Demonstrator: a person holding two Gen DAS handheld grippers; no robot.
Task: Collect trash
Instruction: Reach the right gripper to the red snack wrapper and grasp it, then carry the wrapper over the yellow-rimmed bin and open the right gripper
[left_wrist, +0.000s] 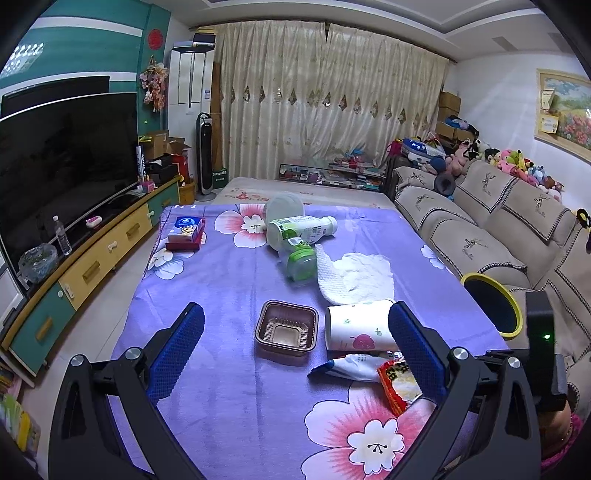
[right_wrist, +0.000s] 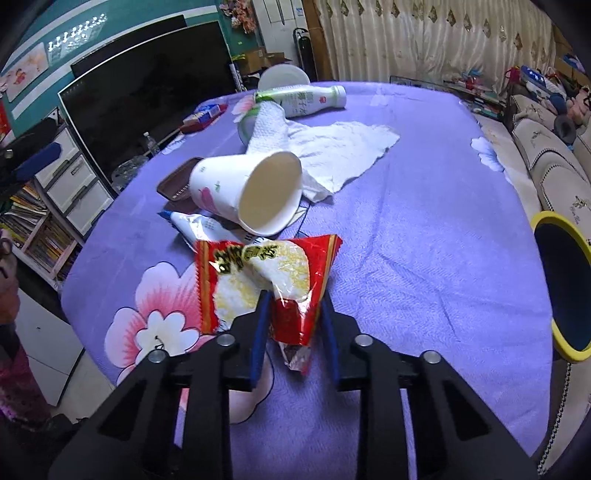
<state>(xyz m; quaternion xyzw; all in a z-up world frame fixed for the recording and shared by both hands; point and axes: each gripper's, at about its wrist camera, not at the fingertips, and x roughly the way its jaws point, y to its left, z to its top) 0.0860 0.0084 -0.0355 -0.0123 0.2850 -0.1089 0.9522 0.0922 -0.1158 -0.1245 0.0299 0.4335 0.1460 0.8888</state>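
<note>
Wrapper (right_wrist: 258, 280) on table (right_wrist: 424, 258), cup (right_wrist: 243, 188) behind

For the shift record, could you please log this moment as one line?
right gripper: shut on red snack wrapper | left gripper: open, empty | bin: right table edge

clutter on the desk (right_wrist: 424, 221) sits in one band, from near edge to 12 o'clock: red wrapper (right_wrist: 258, 280), white packet (right_wrist: 201, 225), tipped paper cup (right_wrist: 247, 192), brown tray (right_wrist: 173, 184), paper towel (right_wrist: 332, 151), bottles (right_wrist: 303, 98) behind. cloth from 1 to 4 o'clock lies bare up to the yellow-rimmed bin (right_wrist: 565, 284) at the desk edge. near-left corner bare.
</note>
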